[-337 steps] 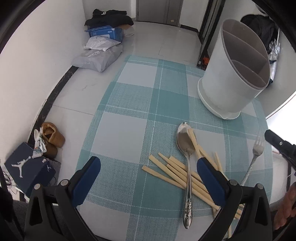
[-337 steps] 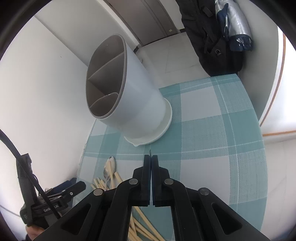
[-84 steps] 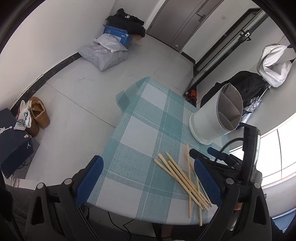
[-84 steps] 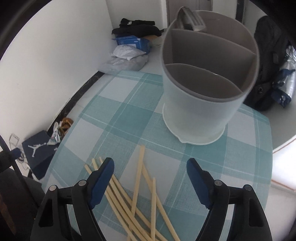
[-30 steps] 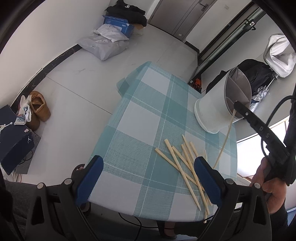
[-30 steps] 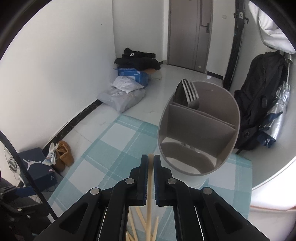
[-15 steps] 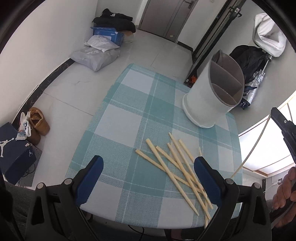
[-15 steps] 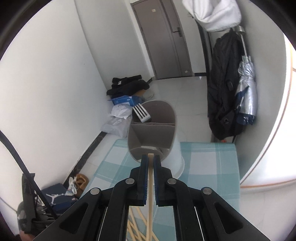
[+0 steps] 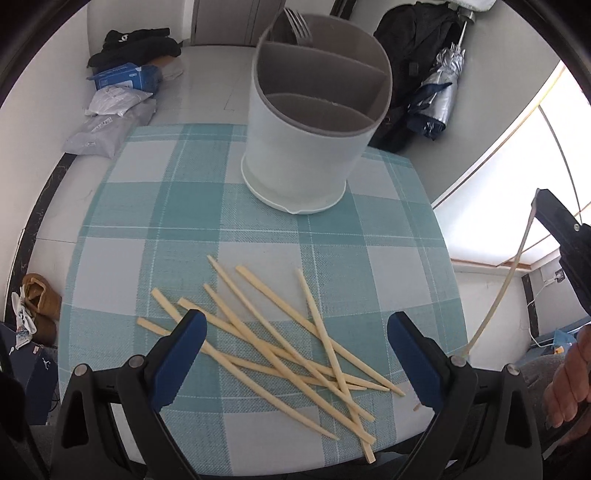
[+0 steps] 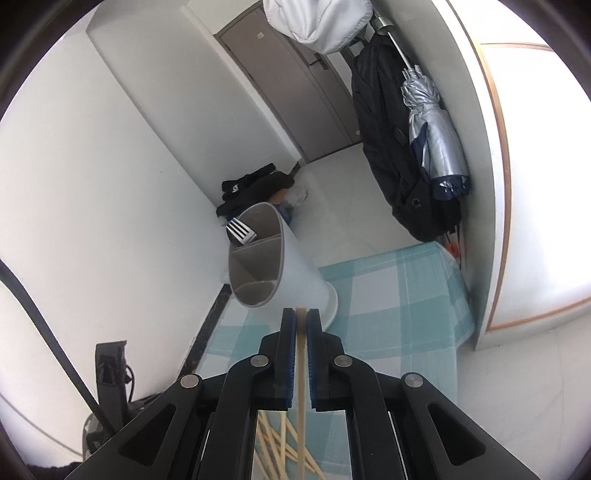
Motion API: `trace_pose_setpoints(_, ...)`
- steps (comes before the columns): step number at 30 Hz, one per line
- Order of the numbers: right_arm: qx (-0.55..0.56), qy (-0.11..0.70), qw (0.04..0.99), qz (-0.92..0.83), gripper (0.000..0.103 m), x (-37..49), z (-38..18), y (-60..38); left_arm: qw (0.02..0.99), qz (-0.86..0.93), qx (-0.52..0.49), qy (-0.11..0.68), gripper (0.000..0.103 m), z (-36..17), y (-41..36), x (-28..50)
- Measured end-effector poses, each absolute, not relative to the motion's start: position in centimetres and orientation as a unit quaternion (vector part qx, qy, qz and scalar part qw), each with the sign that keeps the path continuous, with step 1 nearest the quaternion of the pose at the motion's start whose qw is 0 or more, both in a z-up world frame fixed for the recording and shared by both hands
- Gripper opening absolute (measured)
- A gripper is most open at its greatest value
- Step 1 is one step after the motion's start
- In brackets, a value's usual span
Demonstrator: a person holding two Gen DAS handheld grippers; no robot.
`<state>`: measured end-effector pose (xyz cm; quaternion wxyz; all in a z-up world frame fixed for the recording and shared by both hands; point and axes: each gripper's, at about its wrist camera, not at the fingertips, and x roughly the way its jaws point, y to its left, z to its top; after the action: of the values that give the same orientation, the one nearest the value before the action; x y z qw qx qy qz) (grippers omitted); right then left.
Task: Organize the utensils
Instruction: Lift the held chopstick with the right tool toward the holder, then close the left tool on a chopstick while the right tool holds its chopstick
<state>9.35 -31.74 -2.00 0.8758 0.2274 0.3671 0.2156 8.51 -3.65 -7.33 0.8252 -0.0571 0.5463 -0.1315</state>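
Observation:
Several pale wooden chopsticks (image 9: 280,336) lie crossed on the teal checked tablecloth (image 9: 147,221). Behind them stands a white three-compartment utensil holder (image 9: 314,125) with a fork (image 9: 295,22) in its far compartment. My left gripper (image 9: 295,343) hovers open above the chopstick pile with nothing between its blue pads. My right gripper (image 10: 301,321) is shut on a single chopstick (image 10: 301,369), which hangs down from its jaws. It is off the table's right edge in the left wrist view, right gripper (image 9: 540,201), chopstick (image 9: 506,280), well apart from the holder (image 10: 266,266).
A hand (image 9: 569,384) holds the right gripper's handle at the right. A black backpack and a silver umbrella (image 10: 436,147) hang by the wall behind the table. Bags and a blue box (image 9: 110,110) lie on the floor; shoes (image 9: 40,299) sit at left.
The right gripper has drawn back from the holder and rolled, still holding the chopstick. The left gripper has swung closer over the chopsticks and rolled, so the holder now appears upright ahead.

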Motion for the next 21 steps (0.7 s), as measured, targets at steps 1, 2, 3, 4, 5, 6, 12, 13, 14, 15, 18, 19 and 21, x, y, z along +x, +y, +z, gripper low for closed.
trace_pose_setpoints(1, 0.239, 0.369, 0.872, 0.216, 0.005, 9.3, -2.3, -32.3, 0.821, -0.129, -0.05, 0.553, 0.086, -7.7, -4.2, 8.9)
trace_pose_setpoints(2, 0.244, 0.37, 0.87, 0.216, 0.005, 9.3, -2.4, -32.6, 0.818, -0.129, -0.047, 0.559, 0.08, -7.9, -4.5, 9.2)
trace_pose_setpoints(3, 0.245, 0.368, 0.87, 0.215, 0.005, 9.2, -2.5, -32.9, 0.813, -0.129, -0.048, 0.565, 0.075, -8.2, -4.9, 9.6)
trace_pose_setpoints(4, 0.247, 0.364, 0.872, 0.215, 0.005, 9.1, -2.5, -33.2, 0.809, -0.128, -0.046, 0.572, 0.075, -8.4, -5.2, 9.9)
trace_pose_setpoints(5, 0.25, 0.362, 0.872, 0.217, 0.005, 9.1, -2.4, -33.4, 0.807, -0.128, -0.042, 0.576, 0.075, -8.5, -5.6, 10.1)
trace_pose_setpoints(6, 0.249, 0.361, 0.872, 0.218, 0.005, 9.0, -2.4, -33.4, 0.807, -0.126, -0.037, 0.575, 0.075, -8.6, -5.8, 10.2)
trace_pose_setpoints(12, 0.244, 0.369, 0.873, 0.206, 0.005, 9.3, -3.1, -33.6, 0.787, -0.126, 0.014, 0.604, 0.067, -9.9, -7.7, 11.4)
trace_pose_setpoints(13, 0.246, 0.371, 0.872, 0.205, 0.005, 9.4, -3.2, -33.7, 0.783, -0.125, 0.016, 0.61, 0.062, -10.0, -7.6, 11.4)
trace_pose_setpoints(14, 0.25, 0.371, 0.871, 0.203, 0.005, 9.5, -3.3, -33.8, 0.778, -0.123, 0.02, 0.615, 0.062, -10.3, -7.7, 11.6)
trace_pose_setpoints(15, 0.253, 0.371, 0.87, 0.202, 0.005, 9.6, -3.3, -33.9, 0.775, -0.119, 0.021, 0.62, 0.062, -10.6, -7.8, 11.7)
trace_pose_setpoints(18, 0.255, 0.368, 0.871, 0.201, 0.005, 9.5, -3.1, -34.2, 0.766, -0.106, 0.032, 0.633, 0.051, -11.2, -8.0, 12.0)
trace_pose_setpoints(19, 0.253, 0.368, 0.872, 0.2, 0.005, 9.5, -3.1, -34.2, 0.767, -0.103, 0.033, 0.633, 0.035, -11.2, -8.1, 11.9)
trace_pose_setpoints(21, 0.251, 0.373, 0.872, 0.193, 0.005, 9.6, -3.2, -34.3, 0.765, -0.099, 0.025, 0.636, 0.03, -11.3, -8.2, 11.9)
